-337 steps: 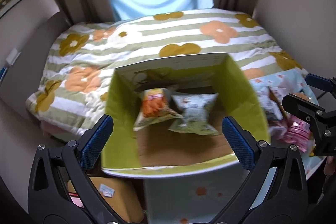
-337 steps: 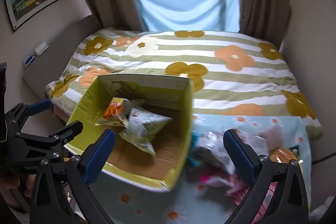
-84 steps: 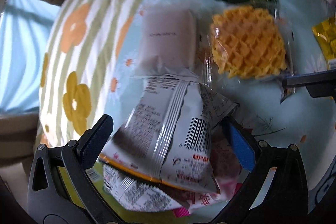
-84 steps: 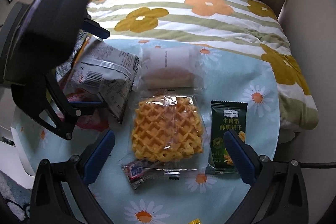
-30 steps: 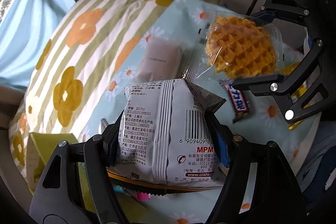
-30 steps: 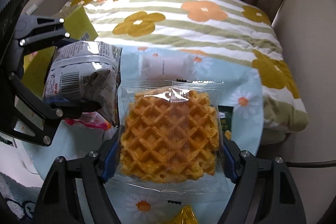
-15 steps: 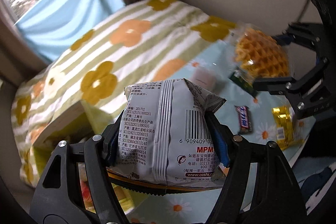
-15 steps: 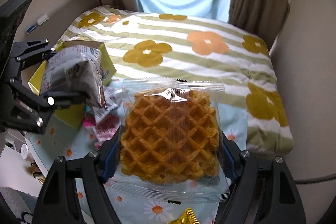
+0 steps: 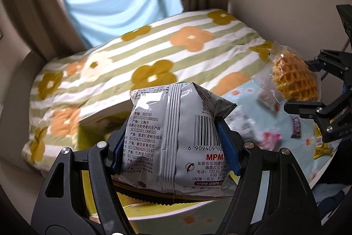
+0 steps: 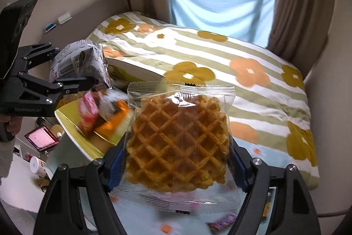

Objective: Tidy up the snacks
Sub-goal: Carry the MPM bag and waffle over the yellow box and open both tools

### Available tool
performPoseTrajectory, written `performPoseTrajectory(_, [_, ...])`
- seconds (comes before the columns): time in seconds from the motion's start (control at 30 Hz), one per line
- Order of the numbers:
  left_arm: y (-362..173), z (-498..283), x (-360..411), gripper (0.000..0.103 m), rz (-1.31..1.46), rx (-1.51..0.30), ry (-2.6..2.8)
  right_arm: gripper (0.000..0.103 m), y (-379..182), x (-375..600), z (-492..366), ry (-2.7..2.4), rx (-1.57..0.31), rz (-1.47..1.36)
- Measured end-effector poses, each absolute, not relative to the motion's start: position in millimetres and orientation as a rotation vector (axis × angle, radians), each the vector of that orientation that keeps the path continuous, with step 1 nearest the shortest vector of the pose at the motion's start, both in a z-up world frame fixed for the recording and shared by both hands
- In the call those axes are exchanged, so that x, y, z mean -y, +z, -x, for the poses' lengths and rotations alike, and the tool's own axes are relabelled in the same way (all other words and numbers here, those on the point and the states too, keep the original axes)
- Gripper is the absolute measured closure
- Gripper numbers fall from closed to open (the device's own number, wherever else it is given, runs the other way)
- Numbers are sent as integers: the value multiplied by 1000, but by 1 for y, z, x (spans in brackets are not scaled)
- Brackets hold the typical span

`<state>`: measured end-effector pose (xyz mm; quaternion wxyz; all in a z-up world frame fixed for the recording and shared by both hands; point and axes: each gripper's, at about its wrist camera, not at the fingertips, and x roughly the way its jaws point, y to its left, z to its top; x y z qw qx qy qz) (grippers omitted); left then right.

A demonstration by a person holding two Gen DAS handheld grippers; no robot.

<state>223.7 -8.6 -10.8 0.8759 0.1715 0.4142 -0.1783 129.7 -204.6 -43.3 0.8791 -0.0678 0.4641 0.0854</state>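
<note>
Both my tools carry snacks above the surface.
My left tool clamps a grey foil snack bag; my right tool clamps a clear-wrapped golden waffle; the yellow-green cardboard box is blurred.

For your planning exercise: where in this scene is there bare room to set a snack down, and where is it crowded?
The striped flower quilt between the yellow box and the curtains is bare. The blue daisy cloth is crowded with loose packets beside the box. The box already holds snacks. Both tongs are full: grey bag, waffle.
</note>
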Motion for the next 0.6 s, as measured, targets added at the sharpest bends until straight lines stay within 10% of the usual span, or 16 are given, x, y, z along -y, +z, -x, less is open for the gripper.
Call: performPoseTrajectory(0.6, [-82,-255,-147,35,-289,-985,-318,28,-110,72,-190,147,-1067,31])
